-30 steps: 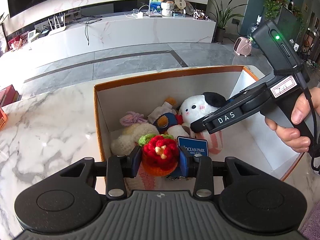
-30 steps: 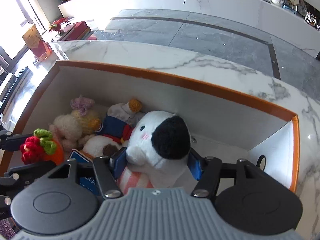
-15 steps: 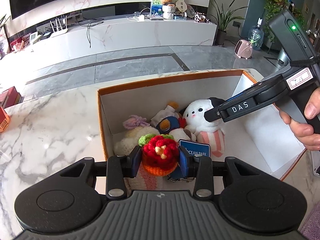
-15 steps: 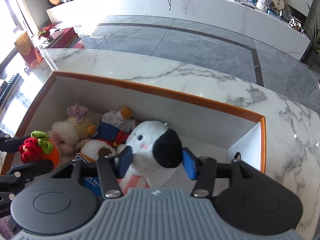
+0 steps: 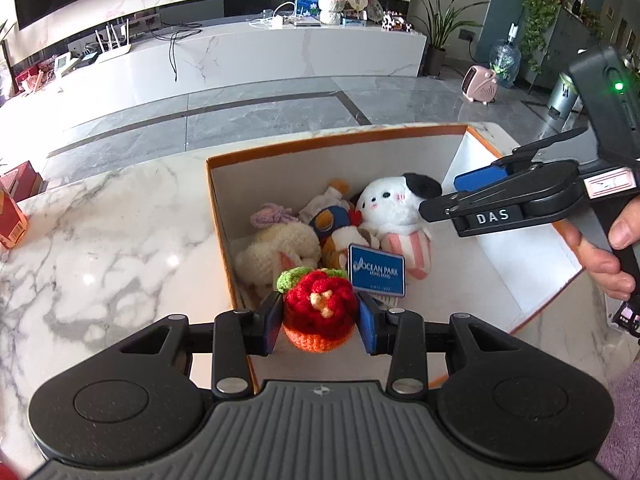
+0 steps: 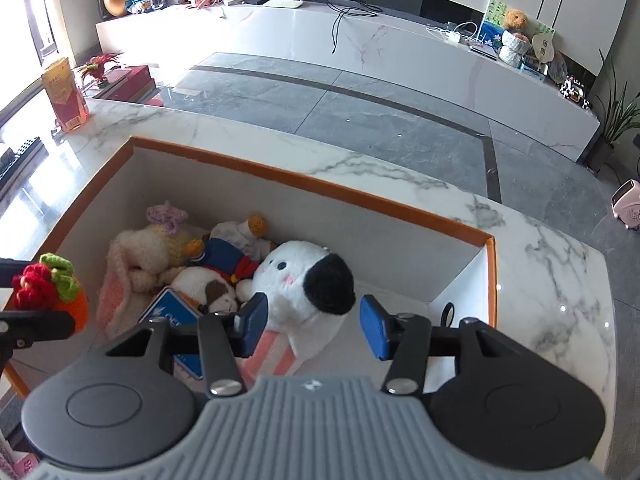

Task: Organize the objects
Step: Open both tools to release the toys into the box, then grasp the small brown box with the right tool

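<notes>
Looking through the left wrist view, the left gripper (image 5: 319, 322) pinches a crocheted strawberry (image 5: 319, 314) above the box (image 5: 336, 148) edge, so dropping it in looks next. Right wrist view: the right gripper (image 6: 310, 330) jaws are opening, empty, above the white plush (image 6: 304, 280) lying inside.

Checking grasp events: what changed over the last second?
The right gripper let go of the white plush, which stays in the box; it has lifted clear, jaws opening. The left gripper still clamps the crocheted strawberry.
</notes>
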`<state>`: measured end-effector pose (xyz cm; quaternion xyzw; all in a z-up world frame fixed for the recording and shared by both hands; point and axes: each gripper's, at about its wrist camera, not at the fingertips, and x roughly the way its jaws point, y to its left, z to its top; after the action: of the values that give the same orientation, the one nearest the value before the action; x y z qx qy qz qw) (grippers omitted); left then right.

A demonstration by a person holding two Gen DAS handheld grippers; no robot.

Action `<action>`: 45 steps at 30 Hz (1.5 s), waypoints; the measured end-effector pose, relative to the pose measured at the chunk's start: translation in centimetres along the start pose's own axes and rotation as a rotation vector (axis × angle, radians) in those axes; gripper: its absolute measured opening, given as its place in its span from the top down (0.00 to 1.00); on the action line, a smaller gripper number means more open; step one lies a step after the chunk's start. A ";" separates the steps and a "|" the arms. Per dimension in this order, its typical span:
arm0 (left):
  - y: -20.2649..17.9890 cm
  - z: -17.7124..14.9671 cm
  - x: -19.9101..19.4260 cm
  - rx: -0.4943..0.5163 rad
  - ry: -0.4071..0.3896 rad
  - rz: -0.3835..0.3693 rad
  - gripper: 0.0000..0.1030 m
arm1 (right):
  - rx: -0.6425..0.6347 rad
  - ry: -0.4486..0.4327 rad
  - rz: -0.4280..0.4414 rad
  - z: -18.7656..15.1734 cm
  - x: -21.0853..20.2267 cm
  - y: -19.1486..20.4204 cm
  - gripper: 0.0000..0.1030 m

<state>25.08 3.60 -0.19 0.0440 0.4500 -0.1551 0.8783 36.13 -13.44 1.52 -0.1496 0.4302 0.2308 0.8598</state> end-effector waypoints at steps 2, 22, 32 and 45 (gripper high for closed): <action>-0.2 -0.4 0.2 0.022 0.036 0.003 0.56 | 0.004 0.001 0.015 -1.0 -0.8 0.4 0.48; -1.0 -0.7 0.4 0.019 0.111 0.080 0.46 | 0.072 -0.021 0.089 -5.2 -5.6 1.0 0.45; -2.6 -3.5 -6.4 -0.020 -0.049 0.031 0.44 | 0.109 -0.093 0.125 -7.8 -10.7 1.8 0.43; -5.4 -12.9 -9.5 -0.105 0.023 -0.051 0.45 | 0.313 0.073 0.265 -19.1 -13.0 6.4 0.37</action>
<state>8.22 3.50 0.13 -0.0118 0.4687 -0.1529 0.8699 13.18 -20.19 0.53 0.0353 0.5077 0.2665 0.8185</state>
